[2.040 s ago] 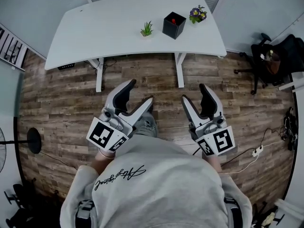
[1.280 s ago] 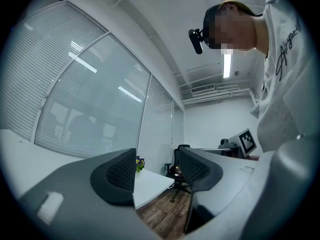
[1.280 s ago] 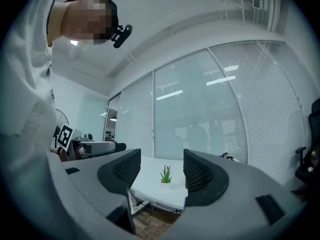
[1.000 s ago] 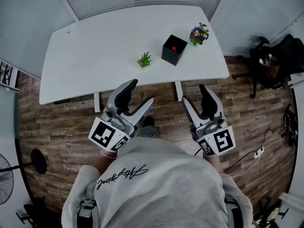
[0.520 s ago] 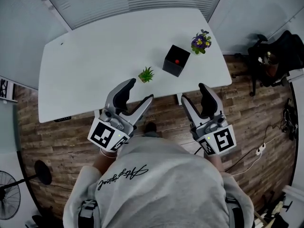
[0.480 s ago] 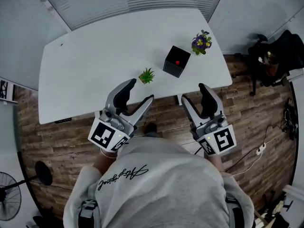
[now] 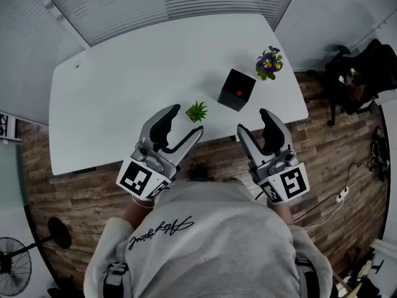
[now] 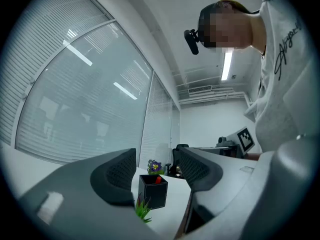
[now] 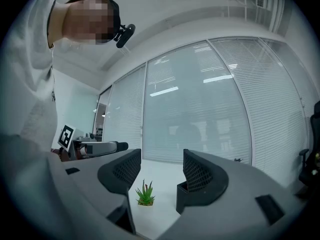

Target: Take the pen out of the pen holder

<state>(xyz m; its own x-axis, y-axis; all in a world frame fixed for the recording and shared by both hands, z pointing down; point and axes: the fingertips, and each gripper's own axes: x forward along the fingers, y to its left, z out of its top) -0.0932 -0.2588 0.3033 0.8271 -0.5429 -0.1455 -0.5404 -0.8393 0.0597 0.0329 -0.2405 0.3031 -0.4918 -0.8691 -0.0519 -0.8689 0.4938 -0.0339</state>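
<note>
Lower centre: left gripper (image 7: 185, 124) and right gripper (image 7: 254, 124), jaws apart, empty. Beyond, right of centre on the table (image 7: 124, 98): holder (image 7: 236, 90), the pen (image 7: 239, 94) inside, red tip showing. Step judged: approach; next, one gripper must reach over and pinch that tip.

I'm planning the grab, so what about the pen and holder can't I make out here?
- Pen: head and left gripper views, only its red tip shows; the holder hides the rest.
- Holder: right gripper view, mostly behind a jaw.
- Flowers: left gripper view, too small, partly behind the holder.
</note>
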